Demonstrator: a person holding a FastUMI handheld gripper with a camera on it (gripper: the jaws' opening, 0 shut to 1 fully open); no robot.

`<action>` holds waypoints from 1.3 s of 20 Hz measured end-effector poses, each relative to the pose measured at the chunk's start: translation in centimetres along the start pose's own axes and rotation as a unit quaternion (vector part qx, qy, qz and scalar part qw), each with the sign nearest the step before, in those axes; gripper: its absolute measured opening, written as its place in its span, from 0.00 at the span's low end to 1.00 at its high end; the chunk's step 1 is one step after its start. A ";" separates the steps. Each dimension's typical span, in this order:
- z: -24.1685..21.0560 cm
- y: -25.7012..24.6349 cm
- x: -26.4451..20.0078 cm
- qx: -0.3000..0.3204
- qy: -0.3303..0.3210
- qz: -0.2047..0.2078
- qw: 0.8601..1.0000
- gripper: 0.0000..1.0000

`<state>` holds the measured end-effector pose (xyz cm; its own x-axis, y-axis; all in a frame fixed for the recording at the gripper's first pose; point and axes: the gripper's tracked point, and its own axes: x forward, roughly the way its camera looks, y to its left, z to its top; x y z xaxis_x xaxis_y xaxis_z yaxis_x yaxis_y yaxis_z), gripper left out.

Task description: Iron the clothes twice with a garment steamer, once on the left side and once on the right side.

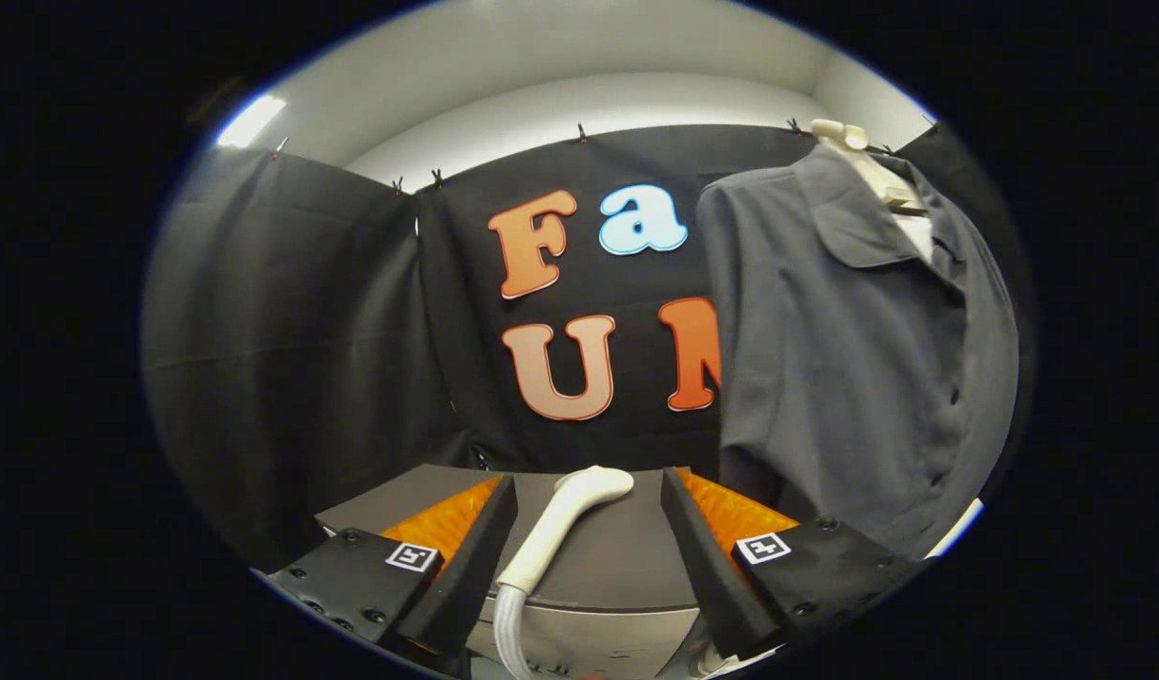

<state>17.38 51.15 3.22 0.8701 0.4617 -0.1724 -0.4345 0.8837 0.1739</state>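
In the gripper view, the gripper (588,529) is hovering over the near edge of a grey worktop (617,557) with its fingers (466,557) standing wide apart and gripping nothing. The white garment steamer (565,519) is lying on the worktop between the fingers, its head pointing toward the far edge and its hose (505,628) trailing down over the near edge. A grey shirt (853,359) is hanging on a pale mannequin (848,140) beyond the worktop's right edge, its collar open.
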 end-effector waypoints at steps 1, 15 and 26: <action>-0.8 0.3 1.2 -0.004 0.015 -0.012 1.000 0.99; -13.1 1.8 12.4 0.017 0.193 -0.076 0.978 0.99; -14.8 2.8 14.5 -0.013 0.219 -0.046 0.975 0.75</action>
<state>25.33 61.48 -13.10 0.7252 0.3640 -0.5845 -0.3700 0.9219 0.1152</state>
